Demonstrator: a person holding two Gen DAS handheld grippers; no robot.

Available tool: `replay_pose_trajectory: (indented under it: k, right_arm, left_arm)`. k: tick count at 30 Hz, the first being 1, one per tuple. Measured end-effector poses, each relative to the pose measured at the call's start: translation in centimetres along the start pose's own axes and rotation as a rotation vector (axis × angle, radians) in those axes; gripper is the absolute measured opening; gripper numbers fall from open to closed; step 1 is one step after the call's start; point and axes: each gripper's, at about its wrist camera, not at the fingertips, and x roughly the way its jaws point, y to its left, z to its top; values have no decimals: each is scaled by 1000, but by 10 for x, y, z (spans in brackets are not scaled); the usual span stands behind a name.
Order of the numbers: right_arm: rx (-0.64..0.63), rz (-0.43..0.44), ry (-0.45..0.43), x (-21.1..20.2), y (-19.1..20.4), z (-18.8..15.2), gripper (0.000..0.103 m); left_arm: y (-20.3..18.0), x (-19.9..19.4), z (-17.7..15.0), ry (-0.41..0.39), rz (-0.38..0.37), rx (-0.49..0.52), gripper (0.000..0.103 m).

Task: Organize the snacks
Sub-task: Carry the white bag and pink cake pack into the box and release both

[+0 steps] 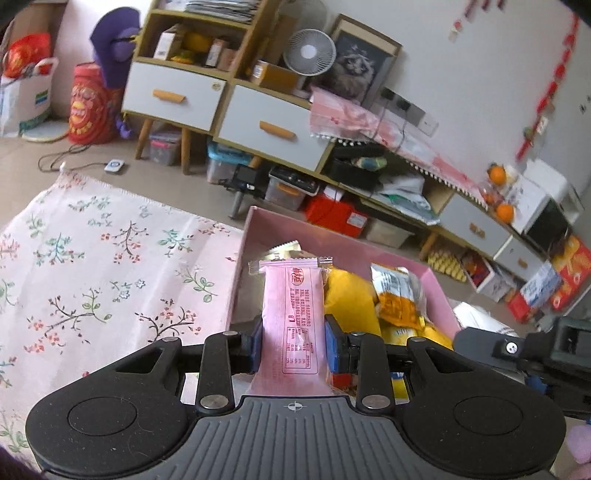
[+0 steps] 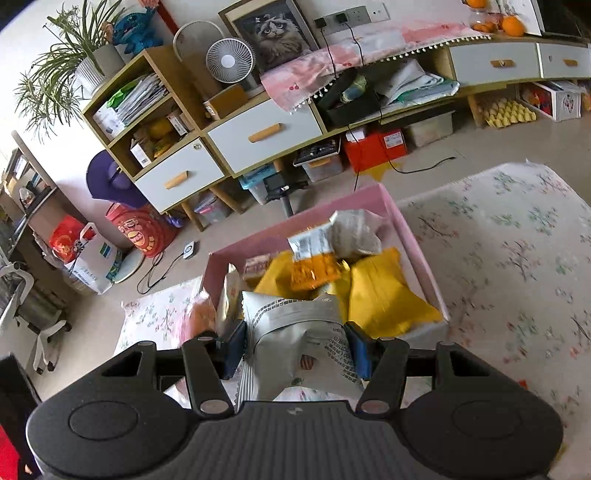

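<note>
Pink glossy bar (image 1: 291, 317) (flat, crimped ends) clamped in left tool (image 1: 293, 347).

A pink wrapped bar (image 1: 291, 317) stood upright, pinched above the pink box (image 1: 255, 236). A crumpled silver packet (image 2: 299, 343) was pinched too. Yellow bags (image 2: 388, 295) filled the box.

One pink box (image 1: 402, 264), one pink snack bar (image 1: 291, 317), two yellow bags (image 2: 388, 295), one white fan (image 2: 229, 61), one cat picture (image 2: 275, 33)

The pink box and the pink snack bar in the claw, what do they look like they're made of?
Pink box: probably cardboard, matte; its walls are thin, flat and sharply creased. Pink snack bar: thin plastic film, slightly glossy, with crimped, serrated end seals and printed red text. It is pinched in the left claw.
</note>
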Motion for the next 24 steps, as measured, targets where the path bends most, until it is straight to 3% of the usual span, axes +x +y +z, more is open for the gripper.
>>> replay_pose_trajectory:
  k: [6,11,13,16,17,22,24]
  right_arm:
    - [-30,-42,-8,17,11,6,43]
    - [-33,-69,-9,26,11,8,44]
    - [-26,-58,-5,28,10,8,50]
    - [-10,-40,-21,25,10,6,61]
    - [-7,-34,-23,24,10,6,62]
    - [-13,-21,-21,15,8,5,66]
    - [-6,-19,-22,13,6,4,67]
  left_arm:
    - [8,3,-1,-17,-17,-38,30]
    - [3,5,-3,-34,-35,-8,30]
    - [1,7,-4,-26,-46,6,31]
    - [-3,8,-6,-31,-24,32,42]
    - [-4,7,-7,-34,-18,42,48]
    - [-12,1,-9,-25,-14,91,54]
    - [-16,-3,-11,-20,-11,115,62]
